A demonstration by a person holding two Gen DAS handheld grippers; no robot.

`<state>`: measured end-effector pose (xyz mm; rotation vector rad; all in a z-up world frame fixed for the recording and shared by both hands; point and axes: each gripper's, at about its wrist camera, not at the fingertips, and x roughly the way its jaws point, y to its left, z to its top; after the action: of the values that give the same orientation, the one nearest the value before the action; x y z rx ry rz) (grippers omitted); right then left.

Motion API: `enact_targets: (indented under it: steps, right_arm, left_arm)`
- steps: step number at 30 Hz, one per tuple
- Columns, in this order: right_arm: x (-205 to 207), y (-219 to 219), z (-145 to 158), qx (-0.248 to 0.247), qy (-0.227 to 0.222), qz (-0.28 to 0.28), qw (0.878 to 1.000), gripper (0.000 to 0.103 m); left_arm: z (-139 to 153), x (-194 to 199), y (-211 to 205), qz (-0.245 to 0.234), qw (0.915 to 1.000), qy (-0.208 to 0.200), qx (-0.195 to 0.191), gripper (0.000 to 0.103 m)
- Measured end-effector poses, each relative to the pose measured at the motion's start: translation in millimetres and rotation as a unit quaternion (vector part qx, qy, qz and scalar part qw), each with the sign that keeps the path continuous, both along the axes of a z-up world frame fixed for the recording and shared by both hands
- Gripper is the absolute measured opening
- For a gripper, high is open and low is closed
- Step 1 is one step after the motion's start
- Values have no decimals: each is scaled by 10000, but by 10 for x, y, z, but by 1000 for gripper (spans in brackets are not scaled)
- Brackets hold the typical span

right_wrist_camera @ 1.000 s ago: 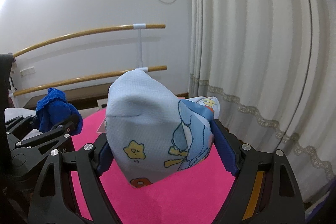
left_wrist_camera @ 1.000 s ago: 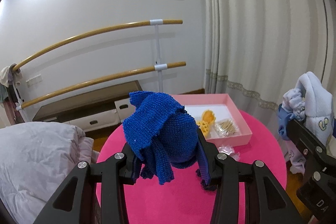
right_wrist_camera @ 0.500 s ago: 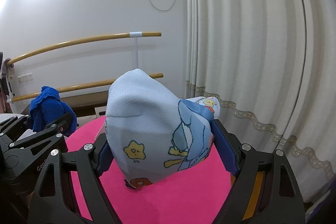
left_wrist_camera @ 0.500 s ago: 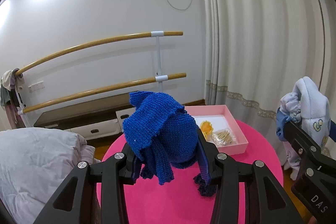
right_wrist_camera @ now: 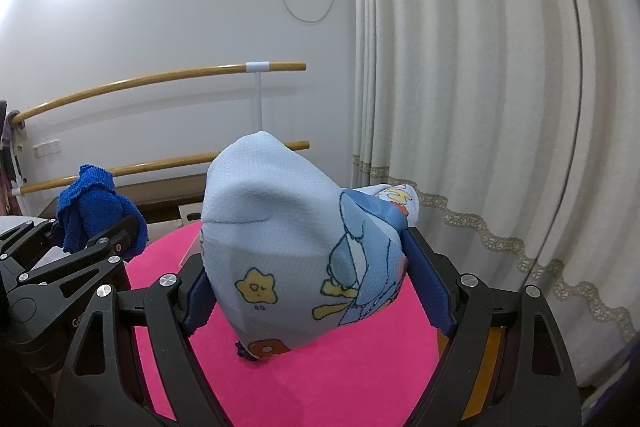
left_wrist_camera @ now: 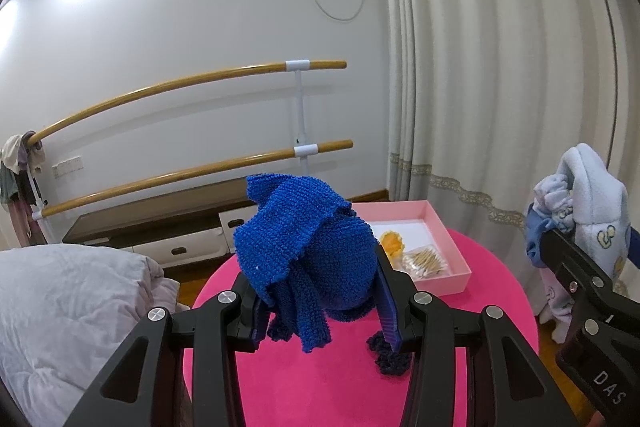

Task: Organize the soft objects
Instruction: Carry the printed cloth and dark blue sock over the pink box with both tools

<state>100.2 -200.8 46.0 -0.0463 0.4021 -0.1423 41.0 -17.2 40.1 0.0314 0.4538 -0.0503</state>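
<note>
Grippers each holding a soft bundle over the pink desk (left_wrist_camera: 460,307).
Left gripper (left_wrist_camera: 320,301) fingers clench blue knit cloth (left_wrist_camera: 304,247); right gripper (right_wrist_camera: 316,291) fingers clench pale cartoon cloth (right_wrist_camera: 288,239).

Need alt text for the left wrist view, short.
The left hand-held gripper is shut on a blue knitted item above a round pink table. Behind it a pink tray holds small yellow and tan items. At right, the right hand-held gripper holds a light blue printed cloth.

blue bundle (left_wrist_camera: 308,247): coarse knit | light-blue bundle (right_wrist_camera: 296,247): waffle-textured printed cloth | tabletop (left_wrist_camera: 352,379): matt pink felt
</note>
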Motion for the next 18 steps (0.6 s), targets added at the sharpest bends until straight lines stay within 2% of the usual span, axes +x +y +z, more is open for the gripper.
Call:
enact_targets:
  steps: [18]
  right_arm:
    - [160,-5,-17,-18,163,-17,9999,81]
  left_arm:
    - [-56,313,40,47,9997,244,-46,44]
